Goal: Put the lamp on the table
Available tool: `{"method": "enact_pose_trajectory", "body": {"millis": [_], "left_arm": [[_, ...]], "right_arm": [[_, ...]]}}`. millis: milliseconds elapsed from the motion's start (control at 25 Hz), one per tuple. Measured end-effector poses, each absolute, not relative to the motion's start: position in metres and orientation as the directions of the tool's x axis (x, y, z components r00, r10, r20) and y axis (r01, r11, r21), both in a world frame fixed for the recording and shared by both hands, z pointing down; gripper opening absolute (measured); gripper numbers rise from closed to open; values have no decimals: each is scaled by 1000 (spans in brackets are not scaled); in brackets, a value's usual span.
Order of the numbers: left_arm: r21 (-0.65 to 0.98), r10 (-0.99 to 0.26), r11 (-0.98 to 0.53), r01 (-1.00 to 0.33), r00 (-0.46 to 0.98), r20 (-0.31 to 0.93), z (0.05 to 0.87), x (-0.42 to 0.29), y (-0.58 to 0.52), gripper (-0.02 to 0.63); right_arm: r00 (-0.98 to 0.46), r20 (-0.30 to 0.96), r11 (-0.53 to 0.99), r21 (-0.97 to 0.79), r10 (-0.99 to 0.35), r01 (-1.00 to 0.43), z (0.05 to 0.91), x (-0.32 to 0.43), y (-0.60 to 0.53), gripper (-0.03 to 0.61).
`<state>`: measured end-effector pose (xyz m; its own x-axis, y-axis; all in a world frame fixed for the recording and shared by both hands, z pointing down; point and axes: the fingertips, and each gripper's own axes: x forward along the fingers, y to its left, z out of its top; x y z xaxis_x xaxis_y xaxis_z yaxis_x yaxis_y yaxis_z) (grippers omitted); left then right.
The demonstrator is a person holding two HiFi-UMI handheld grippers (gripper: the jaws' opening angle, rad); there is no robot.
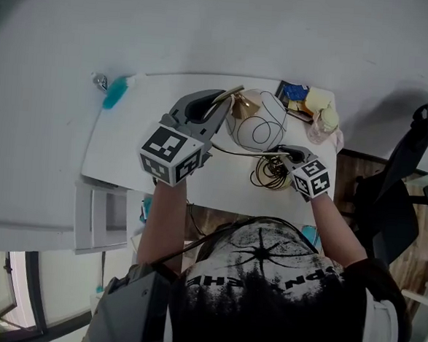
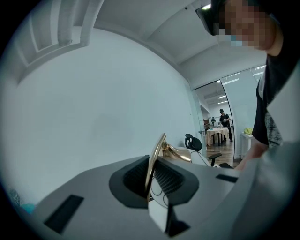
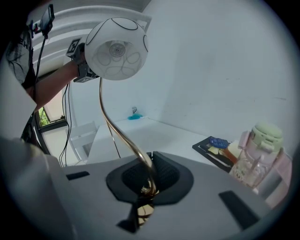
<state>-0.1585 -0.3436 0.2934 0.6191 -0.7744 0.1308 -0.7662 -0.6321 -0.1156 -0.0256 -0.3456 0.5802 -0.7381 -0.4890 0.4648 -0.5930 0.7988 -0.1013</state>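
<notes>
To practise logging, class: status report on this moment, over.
Left gripper shut on lamp, right gripper too. Lamp held over table. Bottle, tray at right end.

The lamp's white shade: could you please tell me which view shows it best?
The right gripper view: the shade appears whole, its round underside facing the camera, atop the gold stem. The head view shows its top, beside the left tongs. The left gripper view catches only a sliver.
</notes>
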Motion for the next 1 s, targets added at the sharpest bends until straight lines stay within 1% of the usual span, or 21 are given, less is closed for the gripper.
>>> {"method": "enact_pose_trajectory", "body": {"millis": [240,560,840,1000], "left_arm": [[-140,-751,-660,-738,649,121,292,-169,-356,38],[-149,-721,-693,-705,680,136,287,-204,-405,38],[-166,-706,-708,-686,691,155,288,-214,-434,38],[-178,-698,-716,-675,697,162,289,-215,-453,38]], "right_arm": [[-721,443,775,-86,-533,-626,580,-40,-360,20],[-697,443,740,-104,-563,-665,578,-81,-403,20],[-693,436,731,-110,-574,-674,584,-101,-434,20],[-690,409,716,-115,-598,-688,586,-107,-455,20]]}}
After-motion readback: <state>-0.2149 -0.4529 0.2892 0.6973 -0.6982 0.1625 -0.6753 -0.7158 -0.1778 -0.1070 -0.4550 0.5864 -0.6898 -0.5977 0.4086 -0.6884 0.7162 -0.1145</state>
